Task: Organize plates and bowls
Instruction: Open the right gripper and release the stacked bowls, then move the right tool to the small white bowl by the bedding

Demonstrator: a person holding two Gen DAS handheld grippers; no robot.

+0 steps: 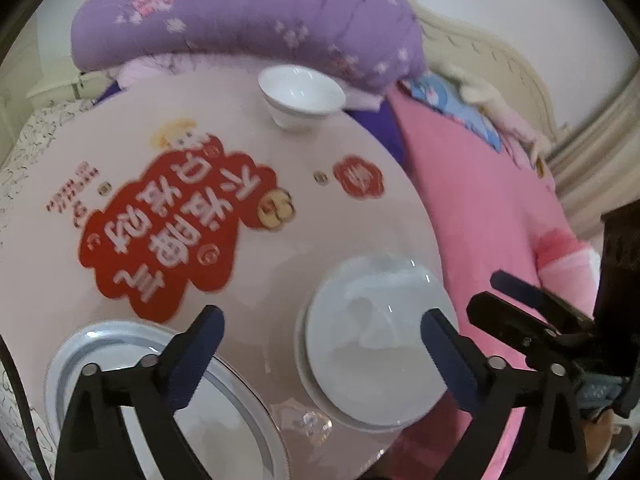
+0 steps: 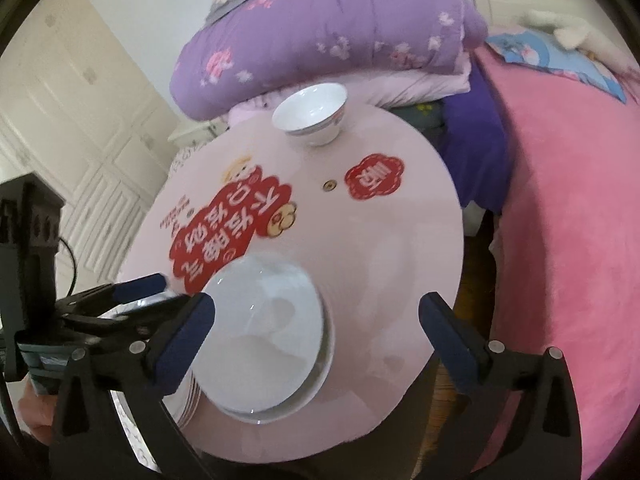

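A round pink table (image 1: pixel 280 264) (image 2: pixel 380 240) holds the dishes. A stack of white plates (image 1: pixel 376 344) (image 2: pixel 268 340) sits at its near edge. A blue-rimmed plate (image 1: pixel 132 344) lies at the near left; its edge shows in the right wrist view (image 2: pixel 188 396). A small white bowl (image 1: pixel 300 94) (image 2: pixel 310 114) stands upright at the far edge. My left gripper (image 1: pixel 322 344) is open and empty, above the near edge between the two plates. My right gripper (image 2: pixel 316 332) is open and empty, over the white stack. Each gripper shows in the other's view, the right one (image 1: pixel 516 308) and the left one (image 2: pixel 136 296).
A folded purple quilt (image 1: pixel 248 16) (image 2: pixel 328 28) lies behind the table. A pink blanket (image 1: pixel 480 208) (image 2: pixel 568 240) covers the bed on the right. A red printed sticker (image 1: pixel 168 224) (image 2: pixel 224 228) marks the tabletop. White cupboards (image 2: pixel 80 128) stand at left.
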